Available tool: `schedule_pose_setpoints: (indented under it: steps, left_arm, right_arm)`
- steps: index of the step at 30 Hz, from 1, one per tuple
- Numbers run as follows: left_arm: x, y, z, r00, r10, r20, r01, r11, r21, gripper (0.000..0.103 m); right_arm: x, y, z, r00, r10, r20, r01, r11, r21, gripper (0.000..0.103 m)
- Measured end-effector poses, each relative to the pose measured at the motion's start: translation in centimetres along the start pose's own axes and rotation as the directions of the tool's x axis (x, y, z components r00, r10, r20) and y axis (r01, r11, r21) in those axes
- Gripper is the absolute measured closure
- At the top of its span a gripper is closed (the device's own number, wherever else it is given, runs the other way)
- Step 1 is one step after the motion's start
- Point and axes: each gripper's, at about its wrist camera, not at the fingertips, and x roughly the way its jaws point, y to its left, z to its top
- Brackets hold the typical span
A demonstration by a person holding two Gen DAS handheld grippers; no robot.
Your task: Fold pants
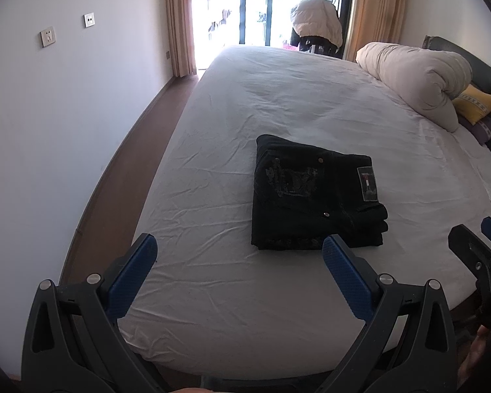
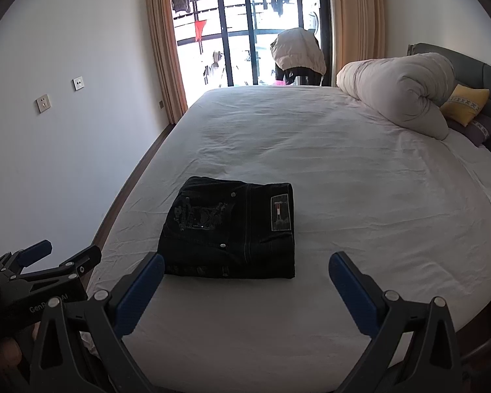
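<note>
Pants point(image 1: 314, 199), black, lie folded into a compact stack on the white sheet point(image 1: 278, 104) of the bed, toward its near edge, with a decorated back pocket and a small patch facing up. Left gripper point(image 1: 239, 255) hovers just short of the stack, jaws spread wide and holding nothing, its right finger's tip overlapping the stack's near edge in the left wrist view. Right gripper point(image 2: 245, 270) is also held apart from the pants, jaws wide open and empty. A rolled duvet point(image 1: 419, 75) rests at the far right by a yellow pillow point(image 1: 474, 101). Beyond the bed a person in a pale jacket point(image 2: 298, 52) bends at the balcony door.
</note>
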Motion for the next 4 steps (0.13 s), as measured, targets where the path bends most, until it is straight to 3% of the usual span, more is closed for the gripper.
schedule_pose_setpoints:
  steps: [4]
  left_arm:
    - [0.27,-0.23,-0.06,1.000,-0.002,0.000,0.002,1.000,0.011,0.000]
  right_arm:
    - [0.28,-0.19,-0.53,1.000,0.001,-0.011,0.000,1.000,0.003,0.000]
